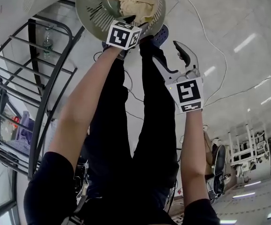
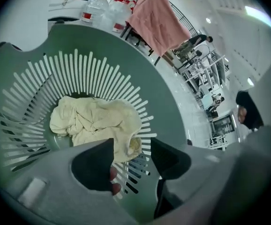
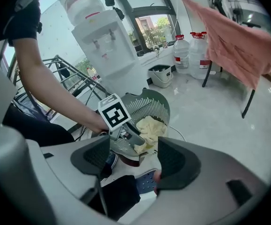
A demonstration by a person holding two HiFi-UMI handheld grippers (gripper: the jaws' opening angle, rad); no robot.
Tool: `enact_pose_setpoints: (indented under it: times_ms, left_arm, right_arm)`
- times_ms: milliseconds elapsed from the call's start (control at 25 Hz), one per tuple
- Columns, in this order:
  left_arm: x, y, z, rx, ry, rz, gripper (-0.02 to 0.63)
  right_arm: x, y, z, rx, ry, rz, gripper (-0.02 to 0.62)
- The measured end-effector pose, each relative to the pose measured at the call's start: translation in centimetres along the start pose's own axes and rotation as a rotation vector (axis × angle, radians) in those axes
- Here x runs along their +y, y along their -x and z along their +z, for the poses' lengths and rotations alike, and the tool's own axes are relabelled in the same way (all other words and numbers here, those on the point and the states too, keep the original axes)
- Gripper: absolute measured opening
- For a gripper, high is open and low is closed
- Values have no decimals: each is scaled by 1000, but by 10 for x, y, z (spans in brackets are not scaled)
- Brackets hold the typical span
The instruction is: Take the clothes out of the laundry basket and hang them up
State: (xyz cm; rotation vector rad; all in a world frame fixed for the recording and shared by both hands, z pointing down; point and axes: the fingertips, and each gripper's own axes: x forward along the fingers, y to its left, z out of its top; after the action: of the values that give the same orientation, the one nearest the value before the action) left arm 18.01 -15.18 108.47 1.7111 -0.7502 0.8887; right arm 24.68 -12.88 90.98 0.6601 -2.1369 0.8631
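While the person's left arm stretched straight down, the left gripper (image 2: 131,150) hung inside the round, slotted grey-green plastic laundry basket (image 2: 172,111), jaws apart just above the crumpled cream cloth (image 2: 93,121) lying in the basket. Right of the basket, the right gripper (image 3: 134,154) tilted downward, jaws wide, empty.

The round slotted plastic laundry basket (image 2: 172,104) is sage green, the crumpled cloth (image 2: 88,121) inside it a plain creamy yellow, and the large hanging cloth (image 2: 154,18) salmon pink. The left gripper (image 2: 131,149) and right gripper (image 3: 134,153) are light grey with black jaw pads, each bearing a white cube (image 1: 123,35) printed with black square markers. The person's trousers (image 1: 126,139) are black, the perforated clog (image 1: 161,34) blue, and the clear water bottles (image 3: 182,53) carry red caps and labels.
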Motion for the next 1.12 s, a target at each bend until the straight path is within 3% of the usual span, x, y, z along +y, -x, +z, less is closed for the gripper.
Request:
enact_pose_setpoints:
  times_ms: [200,320,560,680,840,1040,1120]
  left_arm:
    - [19,-39,-9,58,22,-21,232]
    - [31,-41,-5,59,63,33,35]
    - [12,-1,4,1,-62,5,25]
    - [-1,33,14,-47,-85,-14,25]
    - [-22,84,29,-97,-105,4,25]
    - [-54,162,52,-155,-232,53,25]
    - [-71,200,60,-175,-240,61,25]
  right_arm:
    - [-16,-17,-16,8,-38,0,318]
    - [-18,-22,-18,15,-50,6,317]
    - [-6,-20,0,26,-29,21,317]
    - [0,-14,20,25,-5,29,316]
    - [4,2,50,8,39,22,317]
    - [8,27,91,-26,74,0,316]
    - [12,42,103,-26,83,-3,316]
